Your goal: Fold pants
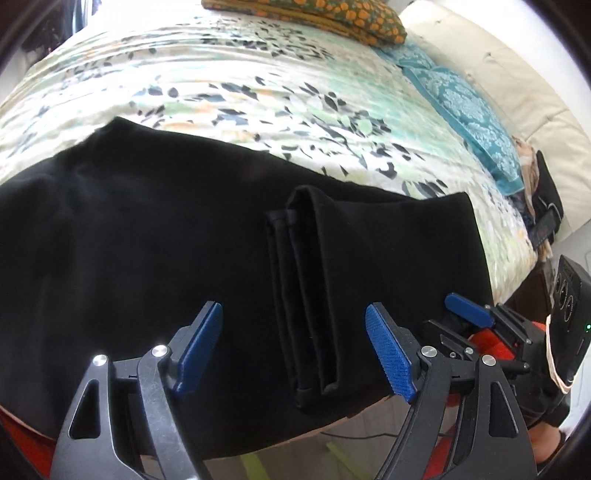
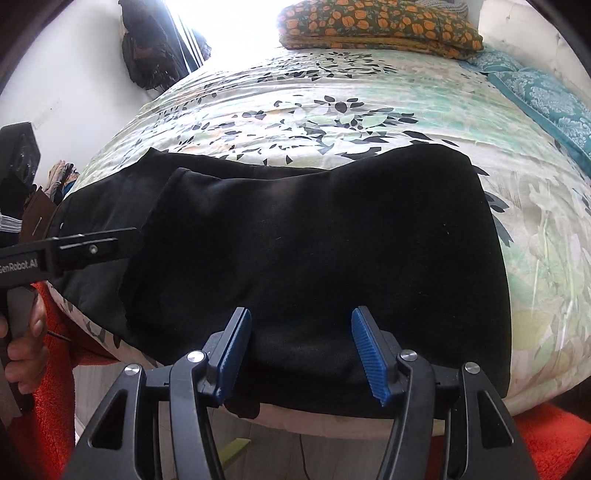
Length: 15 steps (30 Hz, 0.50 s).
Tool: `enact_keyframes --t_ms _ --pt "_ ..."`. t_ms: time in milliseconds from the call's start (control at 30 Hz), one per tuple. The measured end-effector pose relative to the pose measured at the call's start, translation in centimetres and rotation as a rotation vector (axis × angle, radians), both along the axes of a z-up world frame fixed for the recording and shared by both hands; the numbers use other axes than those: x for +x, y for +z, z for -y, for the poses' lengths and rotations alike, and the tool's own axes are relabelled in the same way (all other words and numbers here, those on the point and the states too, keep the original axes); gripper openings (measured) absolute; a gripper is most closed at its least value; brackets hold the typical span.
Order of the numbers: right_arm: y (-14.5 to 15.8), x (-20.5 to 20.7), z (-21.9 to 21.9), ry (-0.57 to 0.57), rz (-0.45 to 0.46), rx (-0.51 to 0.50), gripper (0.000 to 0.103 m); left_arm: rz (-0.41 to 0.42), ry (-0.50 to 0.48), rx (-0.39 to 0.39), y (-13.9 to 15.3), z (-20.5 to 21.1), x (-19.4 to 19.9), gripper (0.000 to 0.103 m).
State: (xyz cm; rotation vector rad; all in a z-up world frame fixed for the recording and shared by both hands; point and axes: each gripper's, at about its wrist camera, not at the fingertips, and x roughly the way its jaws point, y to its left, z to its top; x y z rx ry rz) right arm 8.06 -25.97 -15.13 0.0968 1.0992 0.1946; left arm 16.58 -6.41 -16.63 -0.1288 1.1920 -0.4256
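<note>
Black pants (image 1: 147,240) lie folded across the near edge of the bed; their leg hems (image 1: 306,295) lie stacked on top. My left gripper (image 1: 295,350) is open and empty, its blue pads either side of the hems, just above the cloth. The right gripper (image 1: 469,310) shows at that view's right edge, beside the pants' end. In the right wrist view the pants (image 2: 314,240) fill the middle. My right gripper (image 2: 301,354) is open and empty over their near edge. The left gripper's body (image 2: 66,251) reaches in from the left.
The bed has a floral bedspread (image 2: 332,103). An orange-flowered folded blanket (image 2: 380,26) lies at the far end. Teal pillows (image 2: 546,96) lie at the right. Dark clothes (image 2: 155,48) hang on the wall at left. An orange rug (image 2: 554,443) covers the floor below.
</note>
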Motion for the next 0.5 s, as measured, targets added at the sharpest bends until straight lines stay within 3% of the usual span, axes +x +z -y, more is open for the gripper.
enact_keyframes --t_ms 67,133,167,200,267,367,433,500 --pt "0.1 0.0 -0.1 0.002 0.004 0.0 0.059 -0.026 -0.021 -0.013 -0.6 1.2 0.0 0.079" --pt "0.2 -0.1 0.0 0.004 0.01 0.004 0.058 -0.042 -0.028 -0.013 -1.1 2.1 -0.2 0.048" --pt "0.3 -0.2 0.1 0.003 0.014 0.011 0.058 -0.04 -0.023 0.018 -1.3 2.4 -0.1 0.022" --pt "0.6 -0.3 0.2 -0.001 0.019 0.022 0.058 -0.037 -0.021 0.002 -1.1 2.3 -0.1 0.012" --pt "1.9 -0.6 1.0 -0.018 0.05 0.066 0.058 -0.025 -0.001 -0.026 0.1 1.5 -0.2 0.01" --pt "5.7 -2.4 3.7 -0.136 0.227 0.077 0.061 0.033 0.02 -0.041 2.7 -0.8 -0.5 0.007" --pt "7.3 -3.4 5.8 -0.24 0.312 0.038 0.07 0.046 0.015 -0.004 2.9 -1.9 -0.3 0.007" --pt "7.3 -3.2 6.9 -0.303 0.31 -0.019 0.07 0.029 0.021 0.045 1.8 -2.1 0.1 0.007"
